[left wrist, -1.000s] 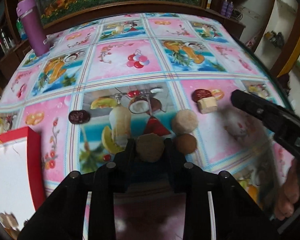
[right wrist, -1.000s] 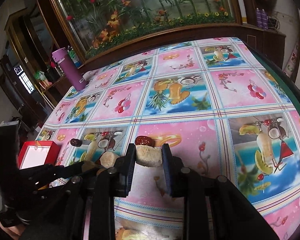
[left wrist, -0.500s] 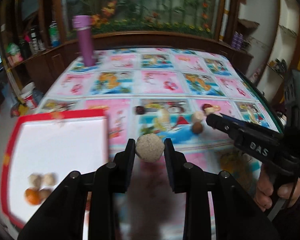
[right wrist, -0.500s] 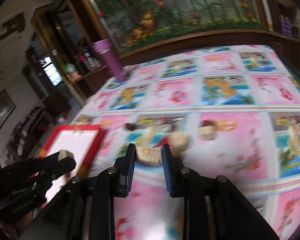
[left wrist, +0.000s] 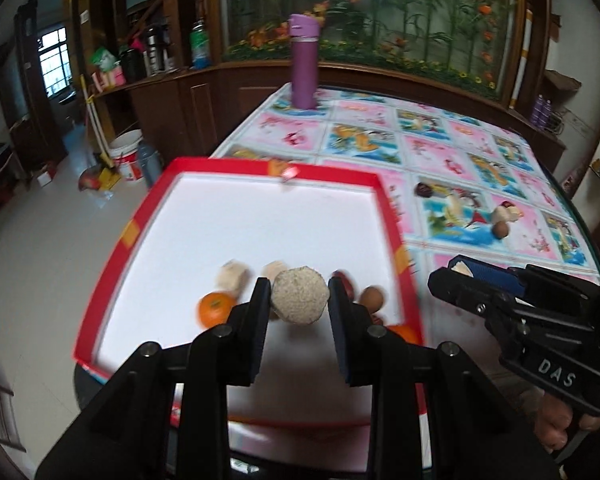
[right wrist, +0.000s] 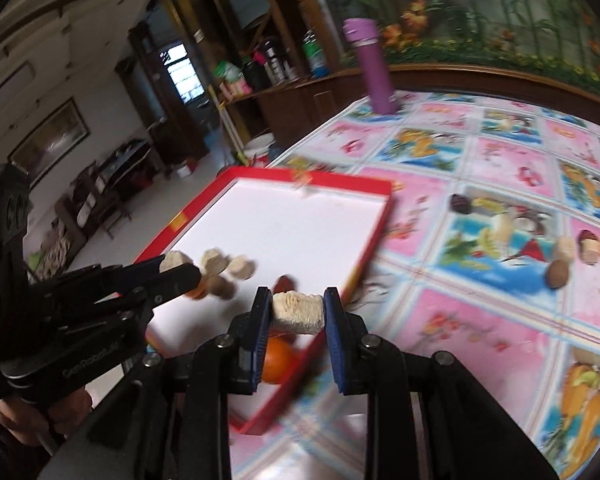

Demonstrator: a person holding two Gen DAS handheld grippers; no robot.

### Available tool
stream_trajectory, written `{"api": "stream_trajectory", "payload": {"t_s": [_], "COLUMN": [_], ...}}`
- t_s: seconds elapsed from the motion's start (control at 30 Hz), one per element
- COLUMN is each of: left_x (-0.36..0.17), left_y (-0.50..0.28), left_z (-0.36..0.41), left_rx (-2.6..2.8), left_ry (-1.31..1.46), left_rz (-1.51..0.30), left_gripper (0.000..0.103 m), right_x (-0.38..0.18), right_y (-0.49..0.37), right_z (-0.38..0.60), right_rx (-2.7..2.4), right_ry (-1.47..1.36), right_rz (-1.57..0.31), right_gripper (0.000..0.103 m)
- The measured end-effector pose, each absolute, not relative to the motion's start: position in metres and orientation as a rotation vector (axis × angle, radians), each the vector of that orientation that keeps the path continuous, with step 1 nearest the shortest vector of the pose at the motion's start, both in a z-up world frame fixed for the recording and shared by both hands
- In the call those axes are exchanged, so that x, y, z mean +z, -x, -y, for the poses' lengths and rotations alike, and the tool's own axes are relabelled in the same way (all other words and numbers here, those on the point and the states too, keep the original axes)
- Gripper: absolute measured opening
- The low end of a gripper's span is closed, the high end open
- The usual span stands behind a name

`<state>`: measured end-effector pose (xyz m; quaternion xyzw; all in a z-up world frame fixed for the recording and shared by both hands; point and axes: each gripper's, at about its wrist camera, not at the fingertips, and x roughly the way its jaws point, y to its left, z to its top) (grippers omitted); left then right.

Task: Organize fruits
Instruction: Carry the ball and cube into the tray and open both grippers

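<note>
The left gripper (left wrist: 299, 300) is clamped on a round ball (left wrist: 299, 295), held above the red box (left wrist: 236, 168) so it can drop in with the orange (left wrist: 215, 309) and other fruits. The right gripper (right wrist: 298, 307) squeezes a pale chunk (right wrist: 298, 312) over the box's near edge for the same reason. More fruits (right wrist: 558, 273) wait on the table (right wrist: 500, 152)

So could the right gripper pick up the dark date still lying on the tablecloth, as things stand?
Probably not yet. The right gripper is shut on a pale fruit chunk over the red tray's edge. The dark date lies clear on the tablecloth, but the jaws must empty first.
</note>
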<state>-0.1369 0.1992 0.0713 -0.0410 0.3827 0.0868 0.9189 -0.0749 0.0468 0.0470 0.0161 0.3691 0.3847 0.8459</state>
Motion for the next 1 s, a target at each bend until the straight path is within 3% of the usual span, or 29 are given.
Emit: {"api": "stream_trajectory", "payload": {"t_s": [1.0], "left_x": [0.035], "left_y": [0.149], "left_z": [-0.244], "left_rx": [0.264], "left_ry": [0.122], "left_rz": [-0.858], "left_gripper": [0.031], "right_x": [0.007], "right_y": [0.112], "right_z": [-0.118], "right_rx": [0.911], "right_ry": [0.14], "right_rz": [-0.908], "right_gripper": [0.026]}}
